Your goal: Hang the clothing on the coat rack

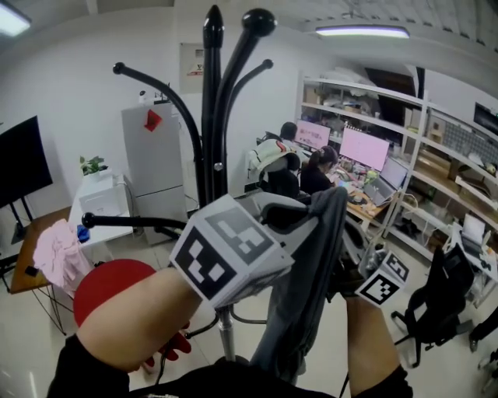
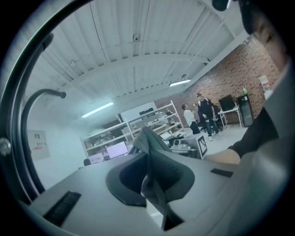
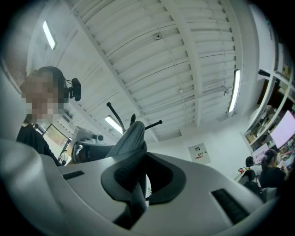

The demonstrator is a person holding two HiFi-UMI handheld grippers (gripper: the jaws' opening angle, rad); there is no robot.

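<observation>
Grey cloth [image 1: 305, 303], pinched tight by left gripper [image 2: 150, 173] and right gripper [image 3: 134, 180], should rise level over a rack hook [image 1: 258, 22]

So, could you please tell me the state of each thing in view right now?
Garment: not yet hung, held by both claws.
Left claw: shut on garment.
Right claw: shut on garment.
Rack: upright, visible hooks bare.
Monitor: lit.
TV: dark.

The room is bounded by white walls [image 1: 70, 93] and lit by a ceiling strip light [image 1: 362, 32]. Open shelving [image 1: 366, 91] is ranged along the right side; a white refrigerator [image 1: 156, 167] is placed against the back wall.
</observation>
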